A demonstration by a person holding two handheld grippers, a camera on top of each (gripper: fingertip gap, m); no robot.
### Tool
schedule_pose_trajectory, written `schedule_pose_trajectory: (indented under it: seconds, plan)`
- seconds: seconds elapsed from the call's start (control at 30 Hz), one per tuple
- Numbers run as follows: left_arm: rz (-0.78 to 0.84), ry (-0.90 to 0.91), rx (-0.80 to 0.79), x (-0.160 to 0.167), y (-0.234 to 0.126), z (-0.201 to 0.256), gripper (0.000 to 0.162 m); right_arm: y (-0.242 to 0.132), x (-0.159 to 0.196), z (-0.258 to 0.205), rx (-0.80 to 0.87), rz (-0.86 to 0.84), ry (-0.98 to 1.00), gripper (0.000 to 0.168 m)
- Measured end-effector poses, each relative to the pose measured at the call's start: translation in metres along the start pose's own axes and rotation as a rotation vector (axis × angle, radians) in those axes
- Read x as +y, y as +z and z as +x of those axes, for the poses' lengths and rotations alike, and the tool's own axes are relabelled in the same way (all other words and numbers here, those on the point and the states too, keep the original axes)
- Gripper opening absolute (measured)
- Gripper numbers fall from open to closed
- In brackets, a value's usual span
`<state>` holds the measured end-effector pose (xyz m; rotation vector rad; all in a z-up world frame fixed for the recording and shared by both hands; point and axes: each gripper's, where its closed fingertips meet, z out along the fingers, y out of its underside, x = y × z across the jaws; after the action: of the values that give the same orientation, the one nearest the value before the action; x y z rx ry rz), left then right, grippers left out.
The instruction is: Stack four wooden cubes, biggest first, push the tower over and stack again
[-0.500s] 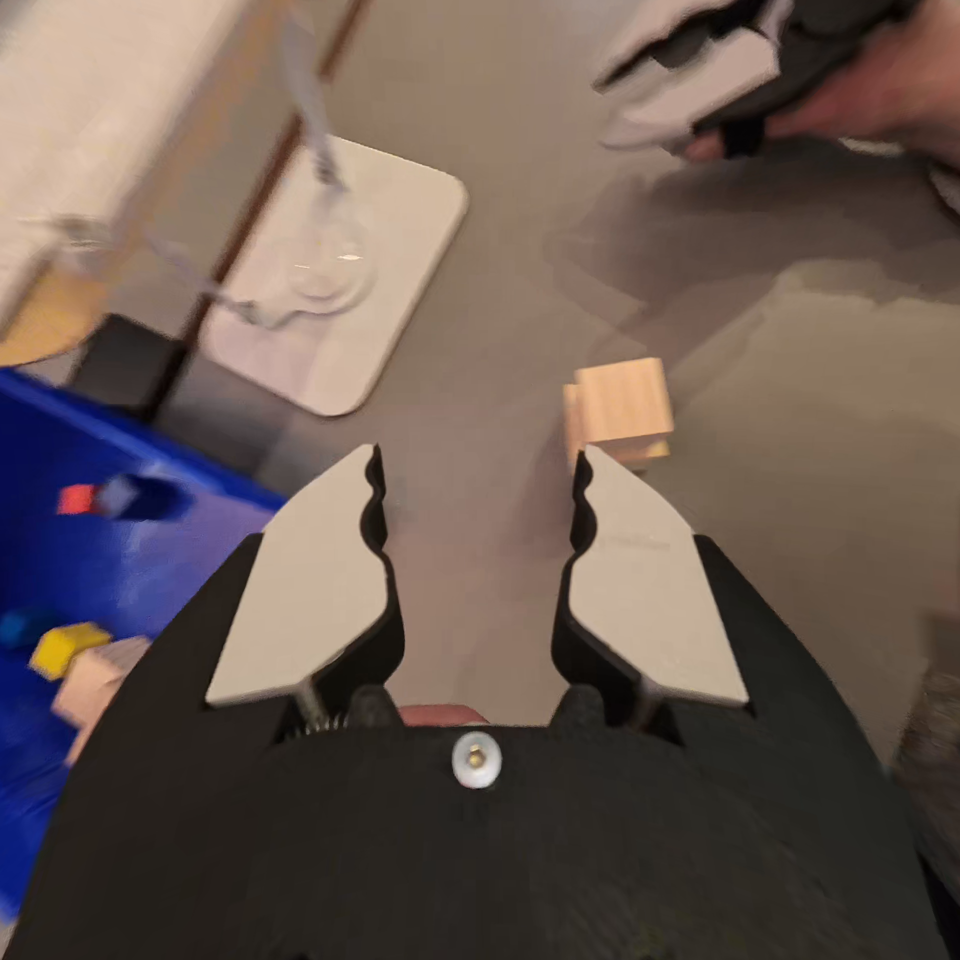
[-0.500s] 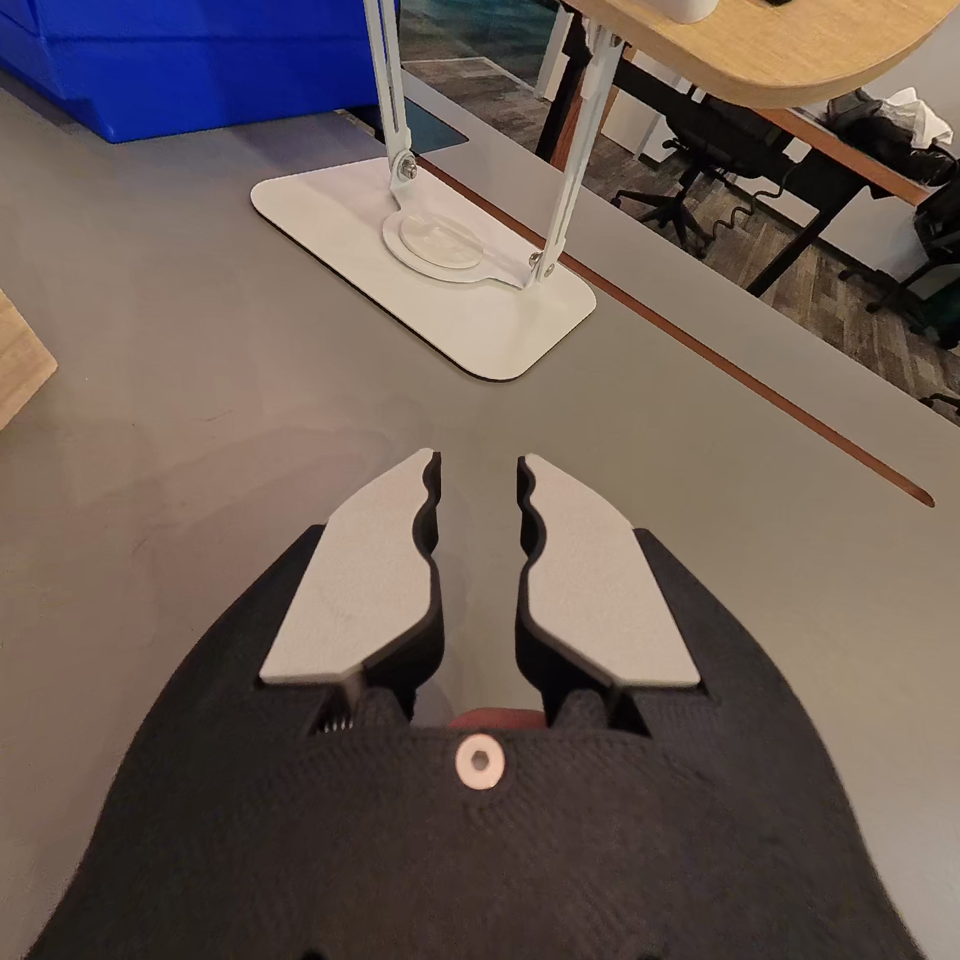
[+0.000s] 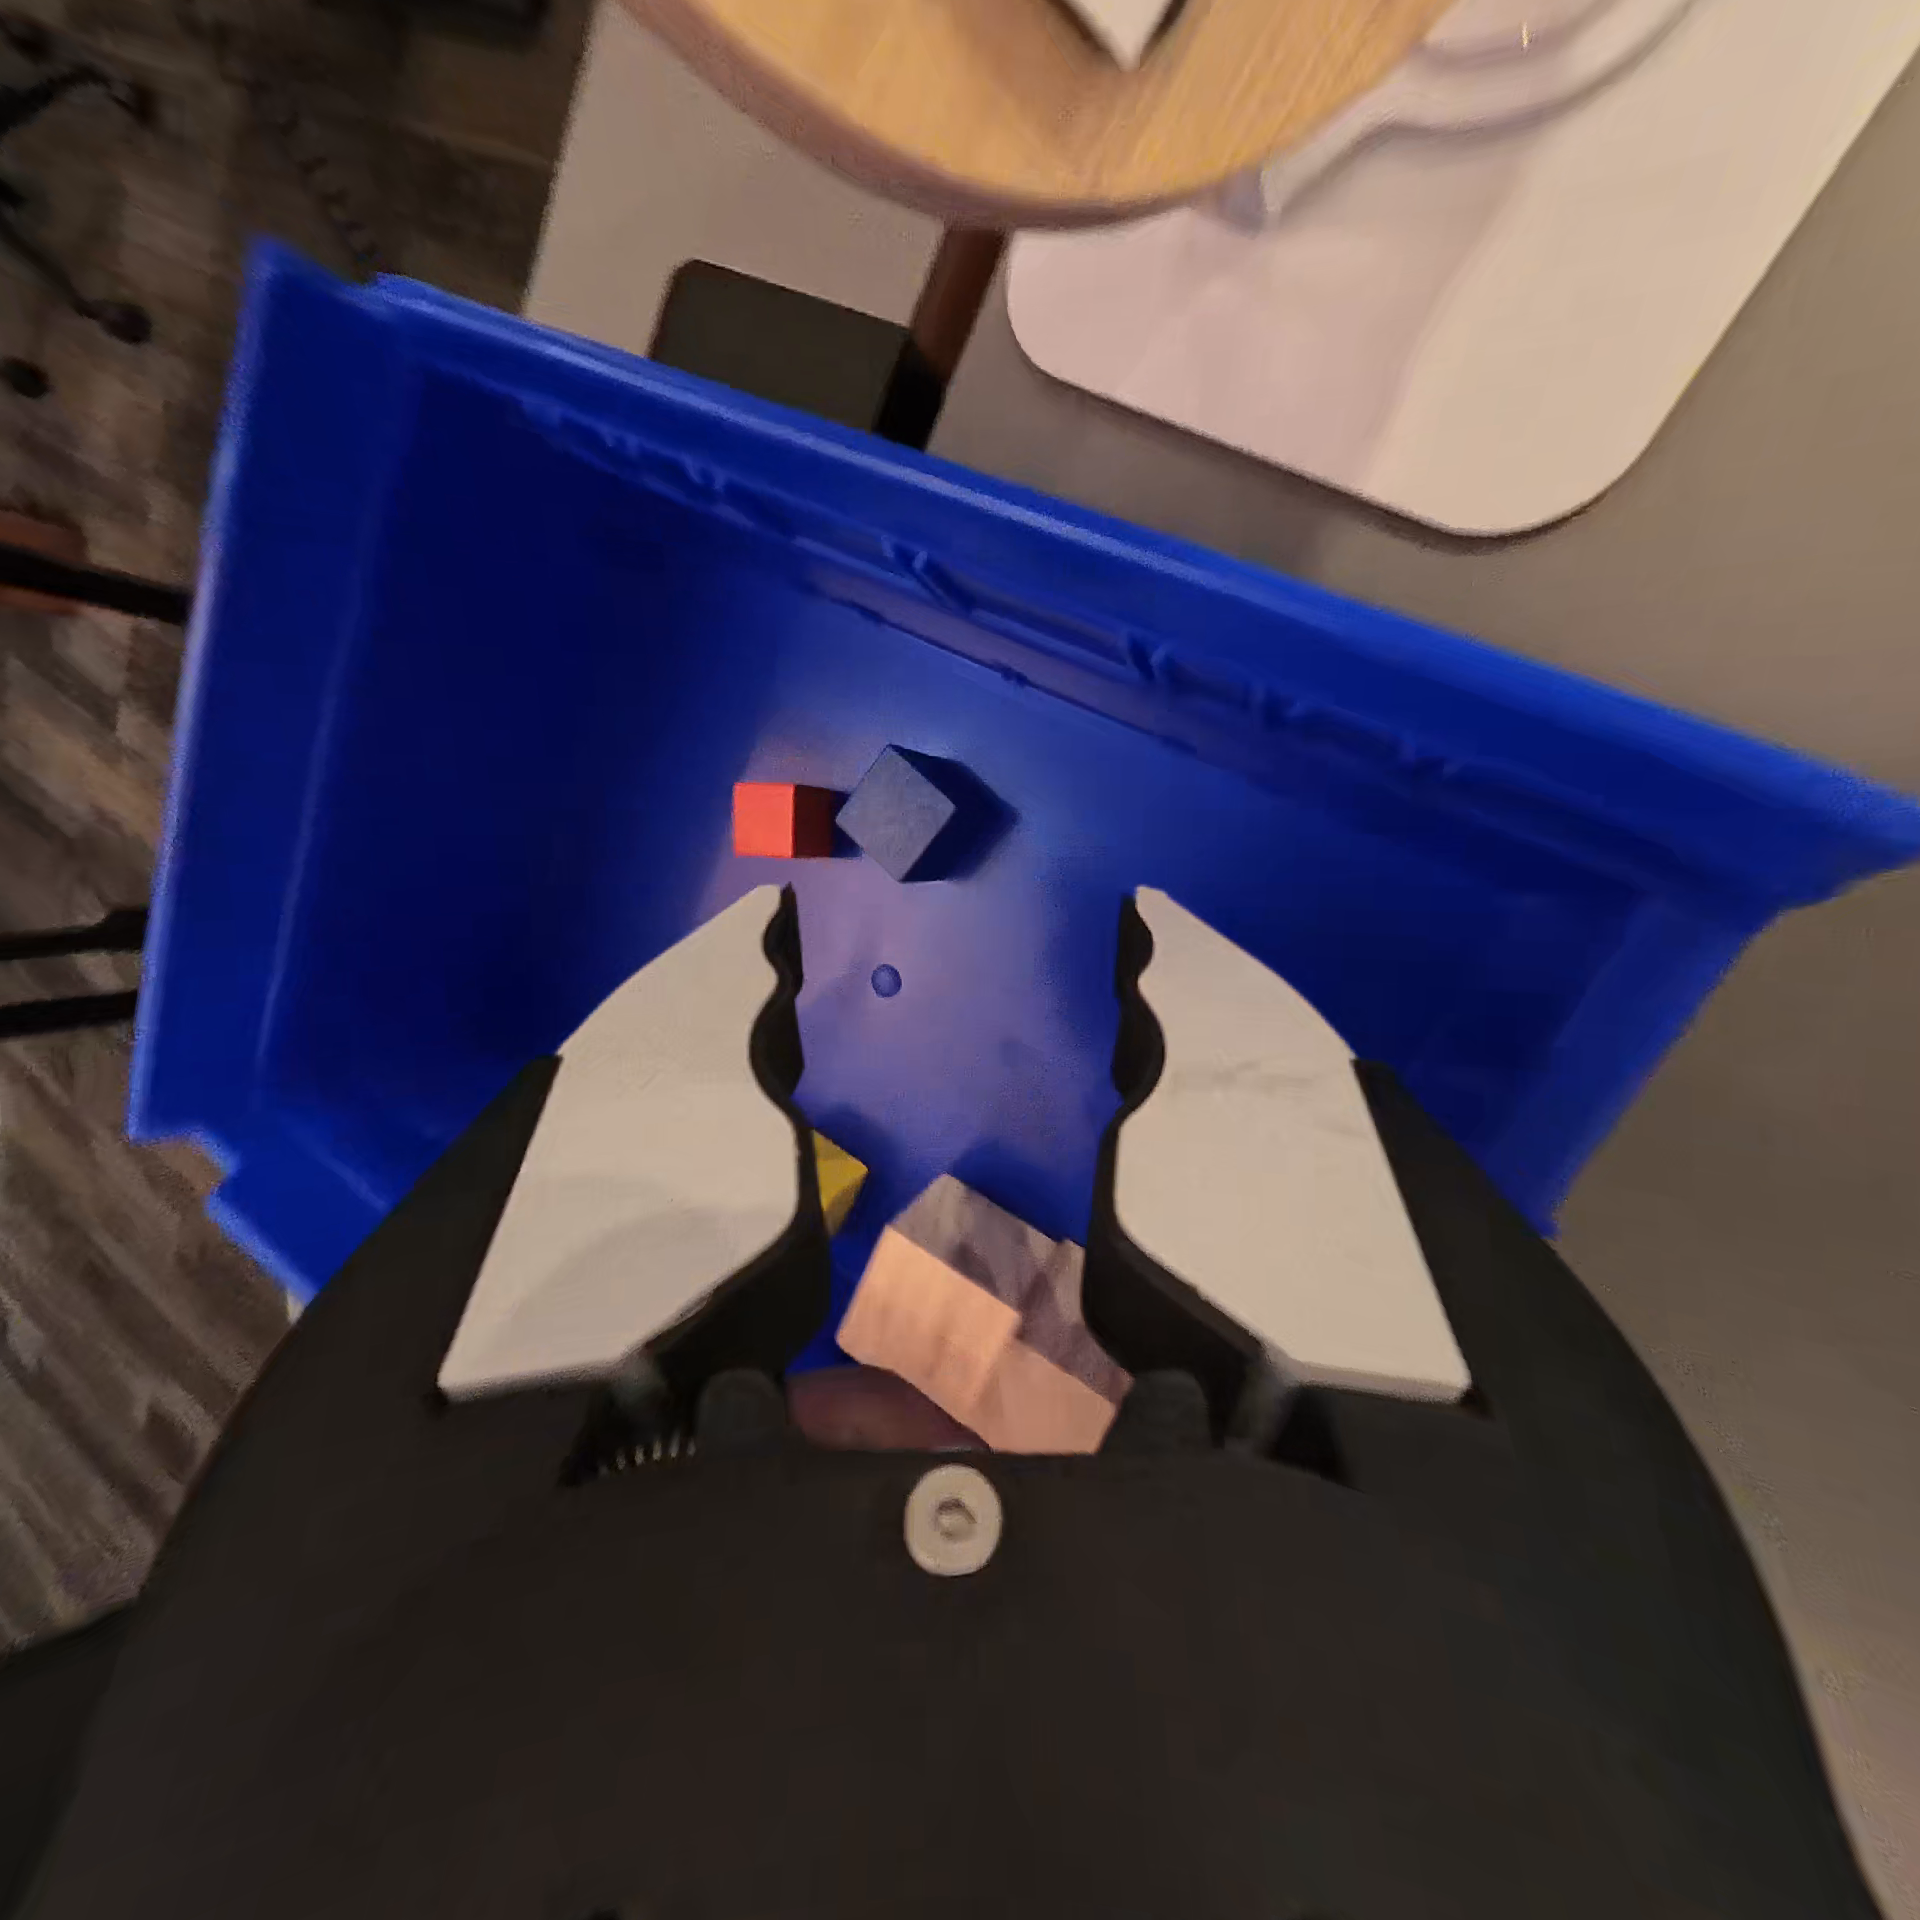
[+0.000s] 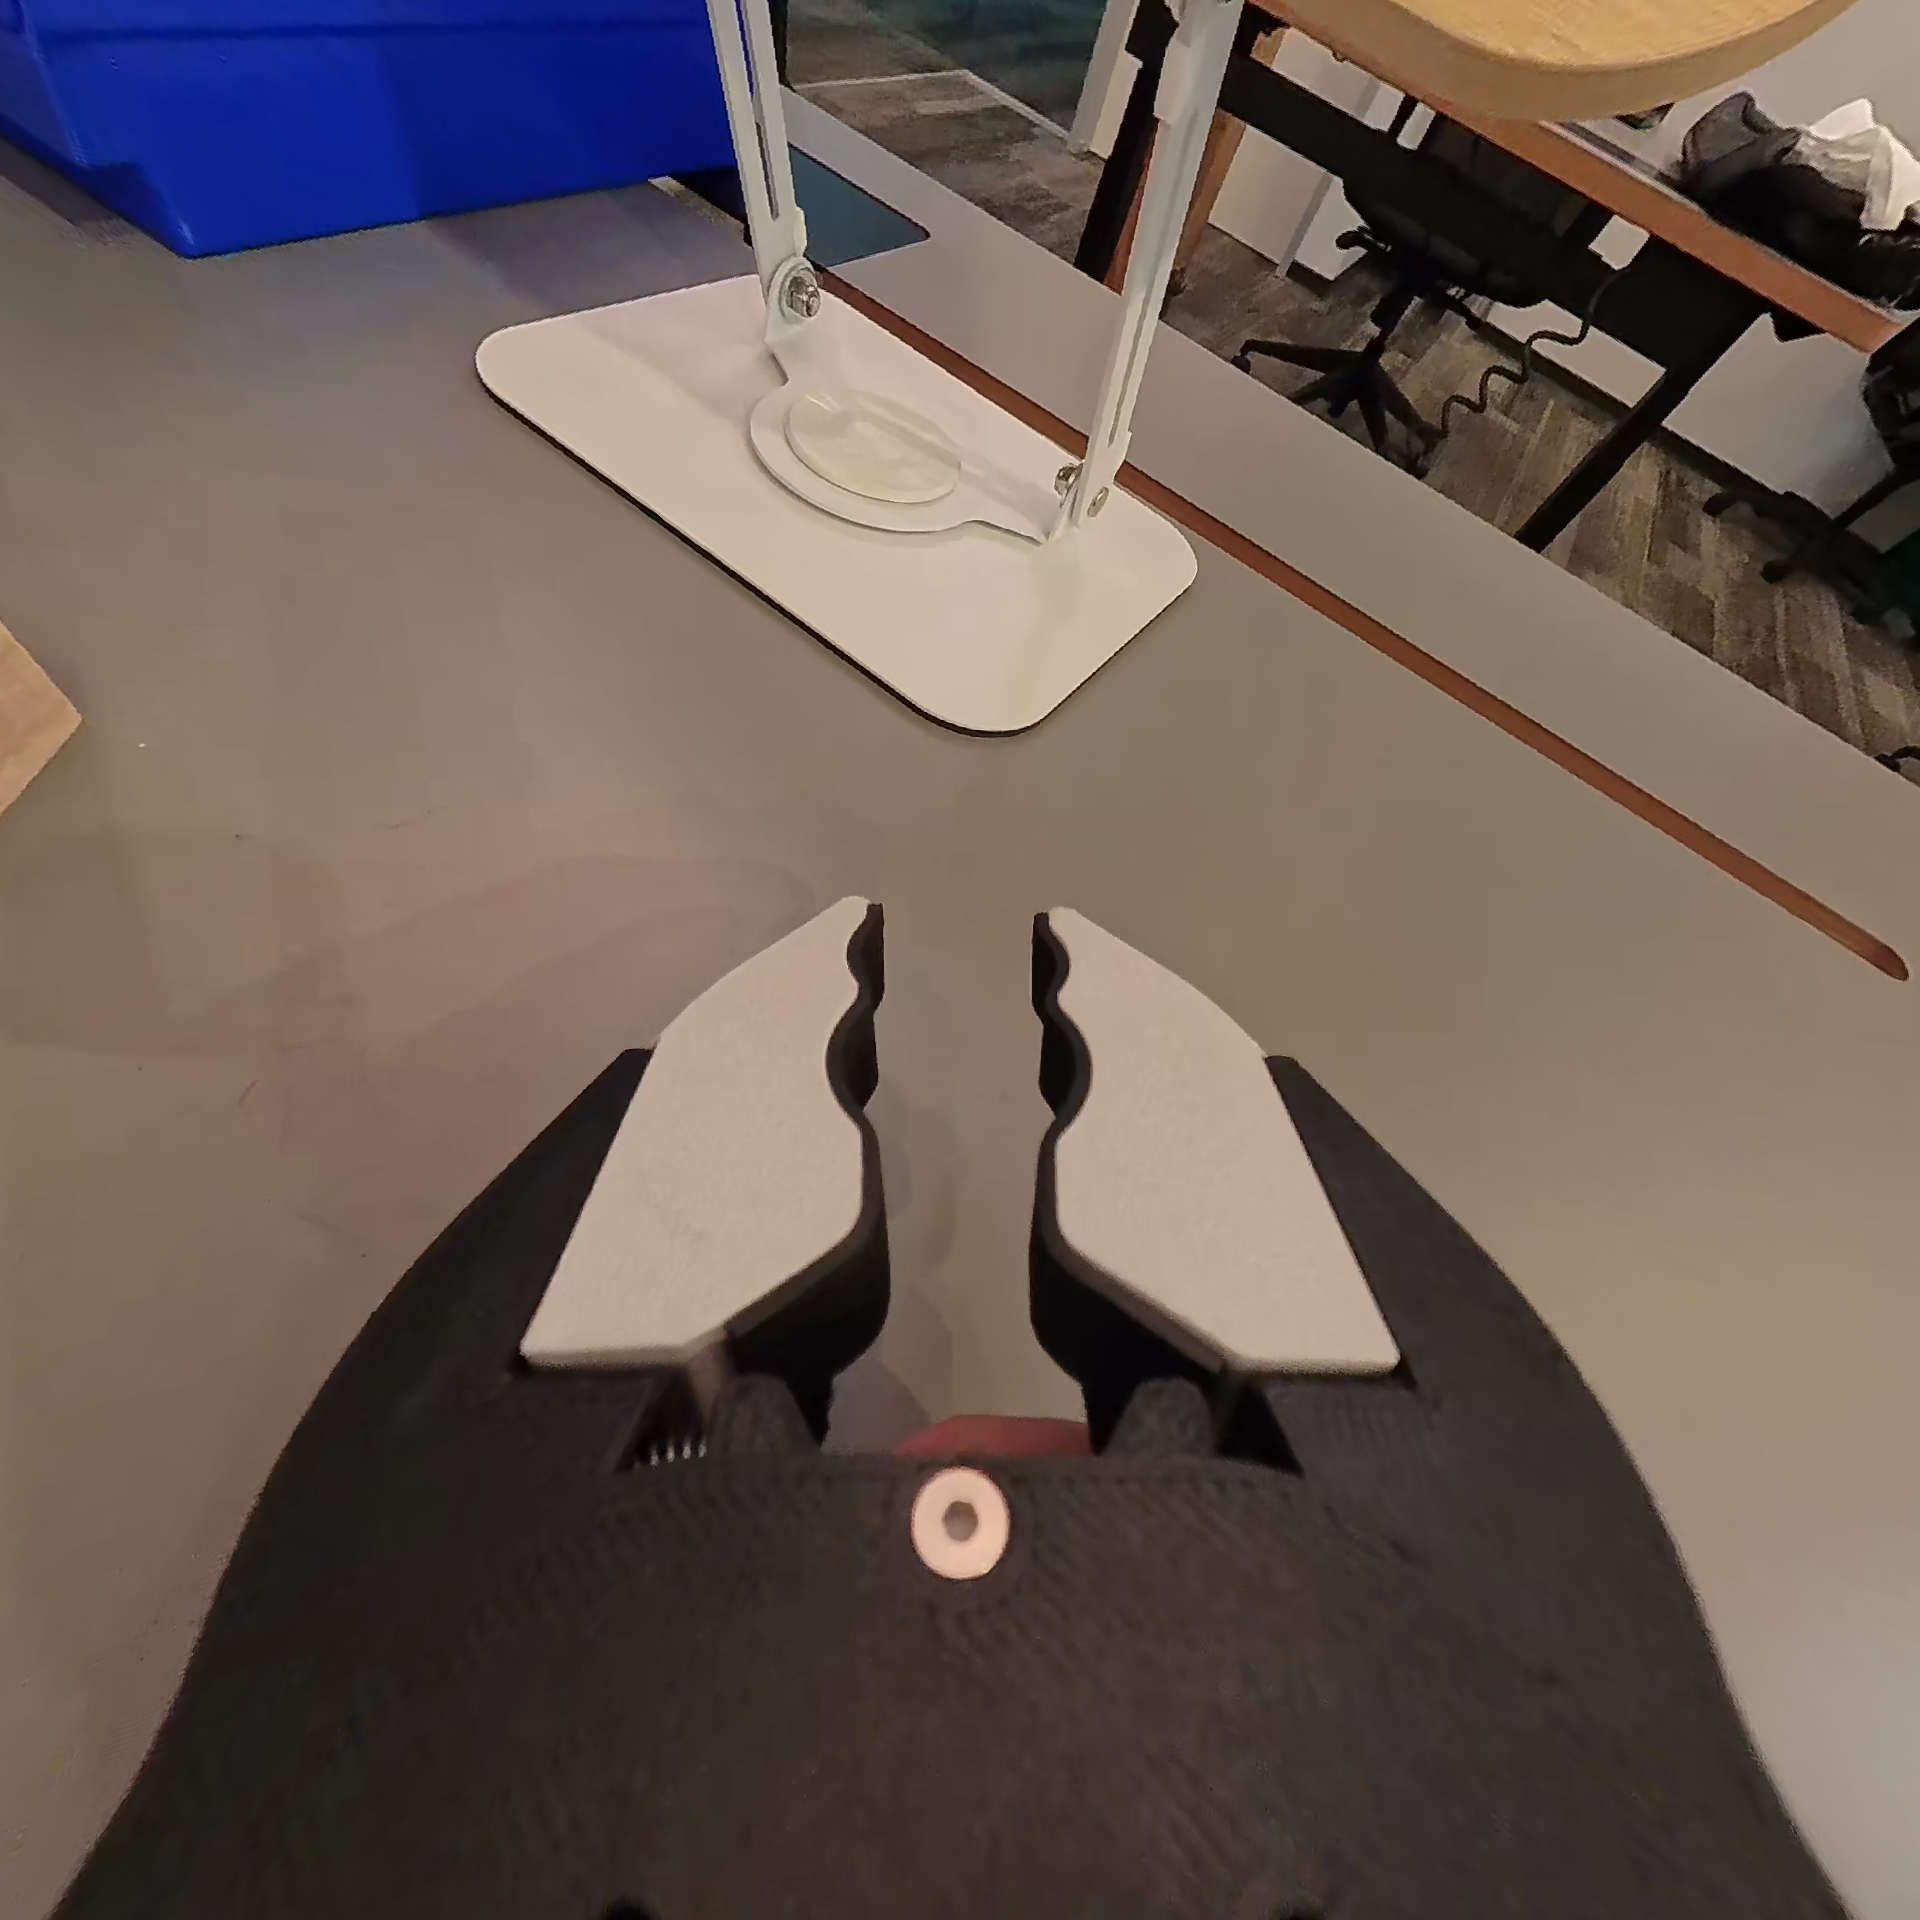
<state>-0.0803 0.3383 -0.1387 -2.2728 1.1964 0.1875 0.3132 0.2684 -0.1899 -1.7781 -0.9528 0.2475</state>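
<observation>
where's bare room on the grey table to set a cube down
Free: the grey tabletop between the right claw, the white stand base and the blue bin. Crowded: the bin floor near the left claw, with a plain wooden cube and others.

White stand base (image 4: 831, 520) beside blue bin (image 4: 364, 114).

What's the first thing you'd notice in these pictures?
The big blue bin fills the left wrist view, with a red cube and a dark blue cube side by side on its floor. The open left gripper hangs over it, above a plain wooden cube. In the right wrist view, a white stand sits on the grey table.
</observation>
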Motion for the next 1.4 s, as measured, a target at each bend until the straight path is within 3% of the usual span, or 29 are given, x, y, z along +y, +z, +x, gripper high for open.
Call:
schedule_pose_trajectory:
  seconds: [0.37, 0.53, 0.73, 0.9, 1.03, 1.13, 1.27, 1.4]
  plan:
    - [-0.074, 0.191, 0.212, 0.019, 0.063, -0.009, 0.051, 0.001, 0.0, -0.004, -0.028, -0.006, 0.011, 0.027]
    - [-0.058, 0.23, 0.213, 0.016, 0.076, -0.008, 0.035, 0.002, 0.001, -0.004, -0.033, -0.01, 0.012, 0.027]
    - [-0.058, 0.163, 0.213, 0.023, 0.066, -0.004, 0.03, 0.001, 0.0, -0.003, -0.033, 0.0, 0.026, 0.027]
    - [0.078, 0.136, 0.172, 0.011, 0.011, 0.009, 0.029, 0.0, 0.0, -0.004, -0.035, 0.0, 0.023, 0.027]
    - [0.215, 0.197, 0.142, -0.007, -0.059, 0.051, 0.028, 0.0, -0.001, -0.004, -0.037, 0.003, 0.028, 0.027]
    - [0.283, 0.245, 0.188, -0.014, -0.09, 0.104, 0.028, 0.0, -0.001, -0.005, -0.036, 0.001, 0.022, 0.027]
    - [0.282, 0.339, 0.282, -0.013, -0.089, 0.187, 0.028, 0.0, -0.001, -0.004, -0.034, 0.006, 0.024, 0.027]
    - [0.25, 0.379, 0.375, -0.014, -0.06, 0.245, 0.028, -0.001, -0.002, -0.004, -0.032, 0.01, 0.026, 0.027]
